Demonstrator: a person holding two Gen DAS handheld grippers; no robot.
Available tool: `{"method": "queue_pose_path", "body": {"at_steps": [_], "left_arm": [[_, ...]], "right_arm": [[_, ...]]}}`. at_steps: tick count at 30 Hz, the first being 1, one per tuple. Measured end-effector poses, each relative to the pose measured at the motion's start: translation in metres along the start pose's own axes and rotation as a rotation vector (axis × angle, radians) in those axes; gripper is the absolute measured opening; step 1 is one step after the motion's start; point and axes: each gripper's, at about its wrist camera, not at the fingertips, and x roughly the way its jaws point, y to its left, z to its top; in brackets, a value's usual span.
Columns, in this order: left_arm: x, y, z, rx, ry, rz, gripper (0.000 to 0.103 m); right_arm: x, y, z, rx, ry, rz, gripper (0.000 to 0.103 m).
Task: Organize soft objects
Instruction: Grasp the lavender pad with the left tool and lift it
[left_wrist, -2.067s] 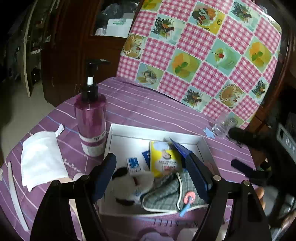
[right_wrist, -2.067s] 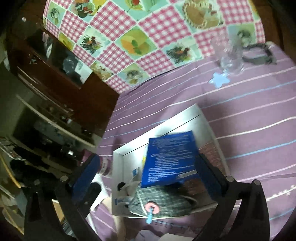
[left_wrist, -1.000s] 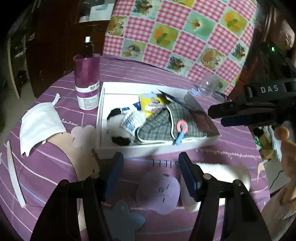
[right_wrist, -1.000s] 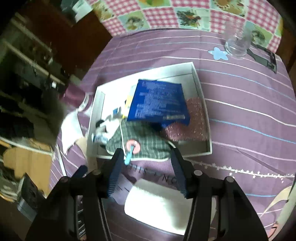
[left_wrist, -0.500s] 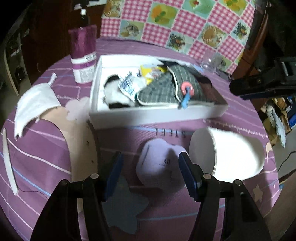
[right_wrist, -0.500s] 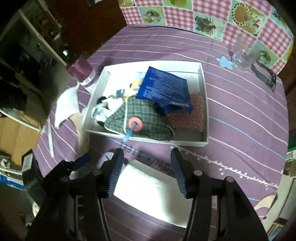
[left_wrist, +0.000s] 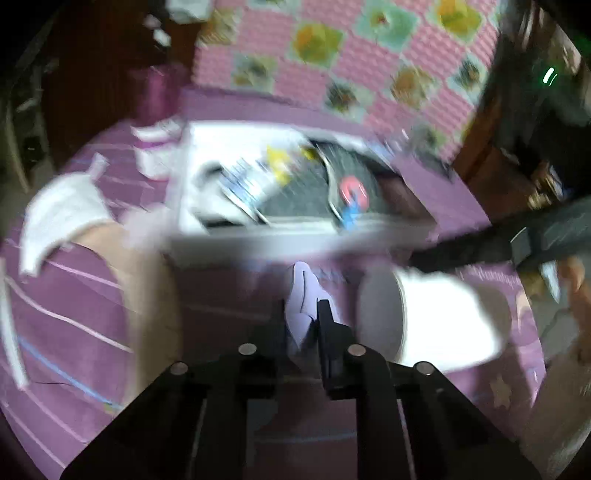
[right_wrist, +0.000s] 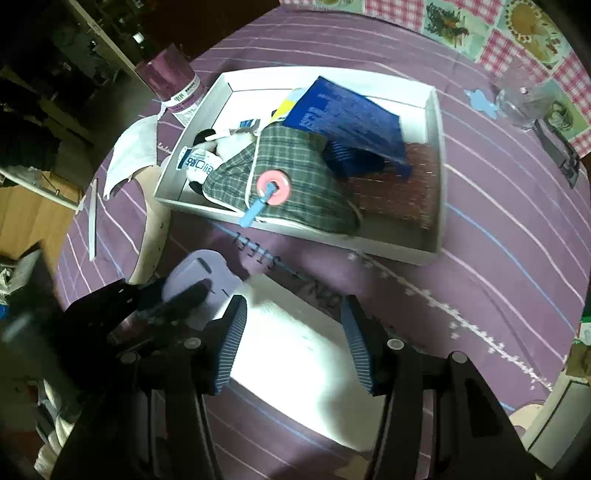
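My left gripper (left_wrist: 303, 312) has just closed its jaws on the lilac soft pad (left_wrist: 302, 295); my right gripper (right_wrist: 291, 325) hangs open over the white towel (right_wrist: 295, 354).

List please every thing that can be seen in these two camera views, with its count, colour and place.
Shallow cardboard box: 1, white, middle of table.
Checked fabric pouch: 1, grey-green, in box, front.
Flat packet: 1, dark blue, in box, leaning on pouch.
Glittery pad: 1, brownish red, in box, right side.
Pump bottle: 1, purple, left of box.
Face mask: 1, white, left of box.
Clear glass: 1, far right.
Soft lilac pad: 1, before box.
Fluffy white slipper: 1, before box.
Striped tablecloth: 1, purple.
Left gripper: jaws just closed on lilac pad.
Right gripper: jaws open, astride slipper.
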Motion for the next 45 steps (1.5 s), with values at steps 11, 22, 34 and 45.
{"method": "queue_pose_path", "body": {"at_steps": [11,22,34,45], "left_arm": [[-0.011,0.044,0.009,-0.184,-0.056,0.011,0.014],[-0.014,0.027,0.009,-0.135,-0.078,-0.044,0.014],[-0.032,-0.006,0.022,-0.048,-0.155,-0.012,0.014],[-0.033,-0.011,0.056,-0.040,-0.179,0.032,0.014]], "right_arm": [[-0.009,-0.019,-0.030,-0.026,-0.016,0.050,0.055],[-0.019,-0.011,-0.018,0.059,-0.098,0.039,0.056],[-0.019,-0.026,-0.010,0.168,-0.164,0.133,0.057],[-0.035,-0.053,-0.014,0.312,-0.293,0.181,0.057]]}}
